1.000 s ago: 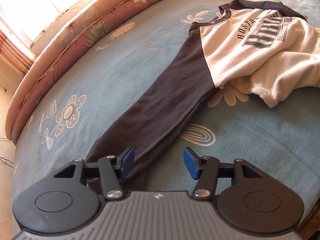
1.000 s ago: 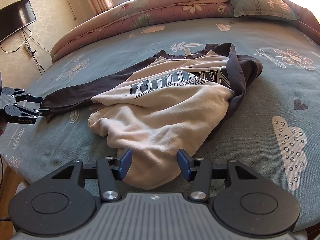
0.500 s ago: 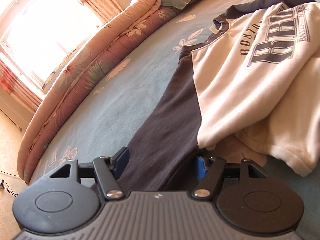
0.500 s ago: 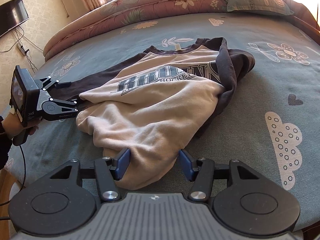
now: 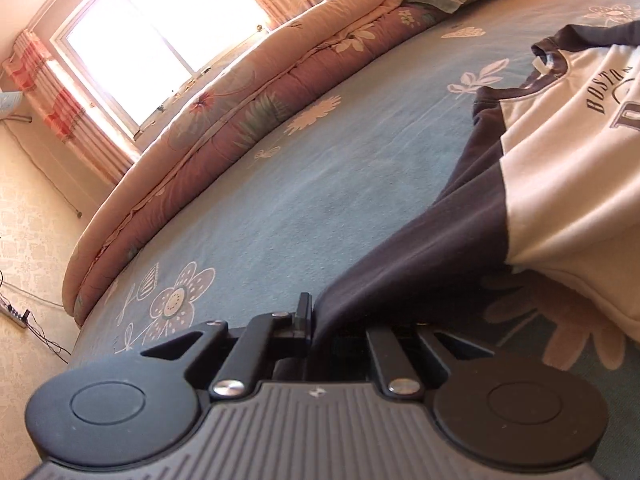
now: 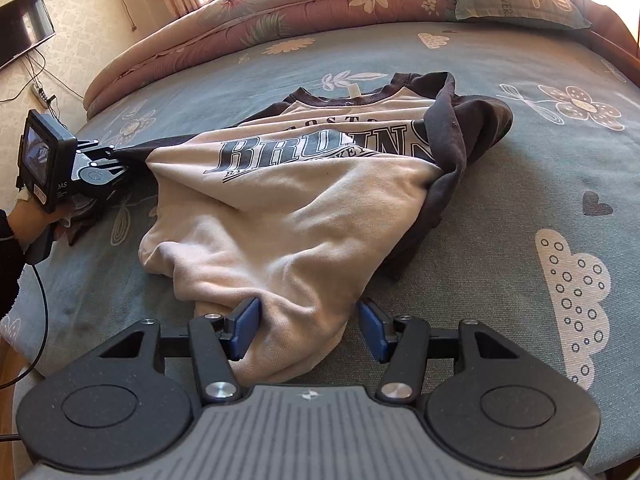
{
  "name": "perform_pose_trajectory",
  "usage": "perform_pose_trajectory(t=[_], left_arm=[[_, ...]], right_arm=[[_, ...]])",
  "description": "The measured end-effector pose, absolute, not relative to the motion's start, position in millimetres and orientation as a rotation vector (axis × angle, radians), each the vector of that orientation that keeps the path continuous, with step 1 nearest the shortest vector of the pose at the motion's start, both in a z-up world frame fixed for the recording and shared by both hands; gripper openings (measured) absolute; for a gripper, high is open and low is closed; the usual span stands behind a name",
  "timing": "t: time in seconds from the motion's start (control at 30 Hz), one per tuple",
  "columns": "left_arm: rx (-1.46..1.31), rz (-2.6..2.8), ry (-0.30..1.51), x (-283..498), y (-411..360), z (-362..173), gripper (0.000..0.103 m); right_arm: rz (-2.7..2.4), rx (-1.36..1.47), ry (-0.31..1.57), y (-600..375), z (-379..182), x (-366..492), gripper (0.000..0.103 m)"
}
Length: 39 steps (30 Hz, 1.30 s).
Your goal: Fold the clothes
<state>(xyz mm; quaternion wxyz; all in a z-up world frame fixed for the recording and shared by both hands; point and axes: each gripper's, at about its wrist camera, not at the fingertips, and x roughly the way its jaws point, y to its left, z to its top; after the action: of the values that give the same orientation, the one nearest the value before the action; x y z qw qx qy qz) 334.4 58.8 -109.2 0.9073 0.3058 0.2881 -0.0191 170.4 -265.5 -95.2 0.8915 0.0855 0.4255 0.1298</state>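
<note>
Left wrist view: your left gripper (image 5: pixel 316 326) has just snapped closed on the dark sleeve (image 5: pixel 420 252), which runs up-right to the sweatshirt (image 5: pixel 568 184).

Right wrist view: your right gripper (image 6: pixel 308 330) sits apart, straddling the cream hem (image 6: pixel 296 344) unpinched, sweatshirt ahead on the bed (image 6: pixel 500 264).

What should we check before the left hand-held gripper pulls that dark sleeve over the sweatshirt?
1. Left hand-held gripper shut on the dark sleeve: ok. Its jaws have just closed, with sleeve fabric between them.
2. Grip holds the sleeve alone, not the bedsheet: cannot tell, the pads are hidden by fabric.
3. Right hand-held gripper pinning the hem: not ok. Its jaws stand open, with the sweatshirt hem between them.
4. Sweatshirt body flat: not ok, it is bunched and creased.
5. Other sleeve laid out: not ok, it lies crumpled by the shoulder.
</note>
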Motion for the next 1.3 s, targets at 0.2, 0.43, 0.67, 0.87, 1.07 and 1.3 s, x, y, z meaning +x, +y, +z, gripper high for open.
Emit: perform_pose_trajectory(t=[0.2,0.43,0.67,0.87,1.07,1.3], left_arm=[[0.604,0.021,0.625,328.4,85.3,-104.6,0.007],[0.545,0.126,0.689,336.0,136.0,-99.2,0.008],[0.439,0.024,0.776,312.1,152.4,-101.0,0.018],[0.334,-0.103,0.812,275.2,135.0,-86.2,0.049],[0.229,-0.202,0.869,238.7,117.1,-74.7,0.060],[0.244,-0.328,0.821,216.2,72.3,-67.7,0.069]], right_arm=[[0.274,0.178,0.880,-265.4,-94.1,169.8,0.060],[0.258,0.171,0.867,-268.9,-88.4,164.4,0.060],[0.268,0.145,0.843,-268.5,-82.5,170.9,0.055],[0.294,0.102,0.799,-264.2,-70.6,187.7,0.038],[0.328,0.076,0.797,-255.3,-67.2,189.8,0.041],[0.317,-0.055,0.757,-242.6,-70.1,184.6,0.041]])
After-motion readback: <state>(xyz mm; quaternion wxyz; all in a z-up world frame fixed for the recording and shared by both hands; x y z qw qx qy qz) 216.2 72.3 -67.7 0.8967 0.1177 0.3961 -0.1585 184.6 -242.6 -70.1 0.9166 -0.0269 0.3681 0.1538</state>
